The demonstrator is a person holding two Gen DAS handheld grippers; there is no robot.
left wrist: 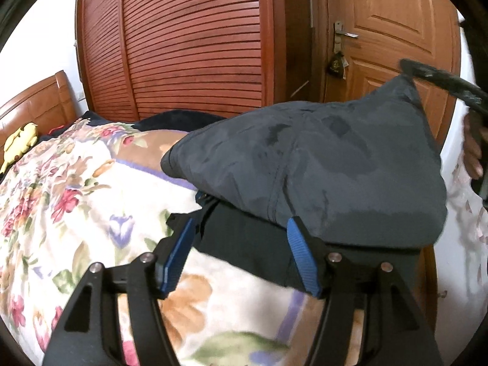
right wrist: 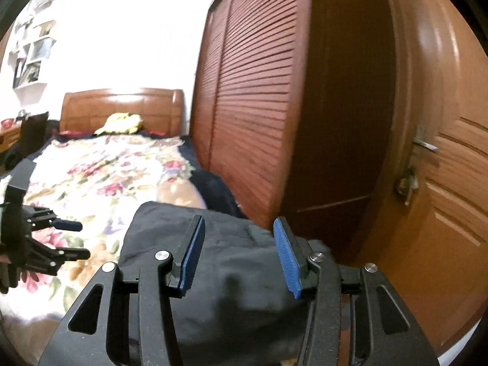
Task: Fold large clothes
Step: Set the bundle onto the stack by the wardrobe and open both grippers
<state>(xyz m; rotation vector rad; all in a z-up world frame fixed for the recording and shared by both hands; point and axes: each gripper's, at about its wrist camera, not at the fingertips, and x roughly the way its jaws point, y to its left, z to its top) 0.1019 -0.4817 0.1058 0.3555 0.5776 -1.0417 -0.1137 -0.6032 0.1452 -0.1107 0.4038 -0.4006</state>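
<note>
clothing first: the dark grey garment (left wrist: 320, 164) lies bunched on the flowered blanket (left wrist: 76, 183) at the foot end of the bed, close to the wardrobe (left wrist: 189, 39) and the door (left wrist: 393, 30). in your left wrist view it sits straight ahead of your left gripper (left wrist: 241, 244); a darker fold of it lies between the two blue pads (left wrist: 300, 253), and the grey bulk humps up just beyond the fingertips. your left tongs stand spread wide, with cloth lying in the gap but nothing pinched.

in your right wrist view the same garment (right wrist: 231, 274) spreads under and between the fingers of your right gripper (right wrist: 239, 256). those tongs are also spread apart, pads clear of each other, clamping nothing that shows.

the garment's long axis runs across the left view, from a rounded end (left wrist: 170, 161) at left to a raised peak (left wrist: 402, 85) at upper right, where part of your right gripper (left wrist: 442, 85) meets it. whether that peak is held there, you cannot tell from this angle.

your left gripper (right wrist: 61, 241) shows at the left edge of the right view, over the blanket, well apart from the garment.

no brand, label or readable writing shows on the cloth or tongs.
</note>
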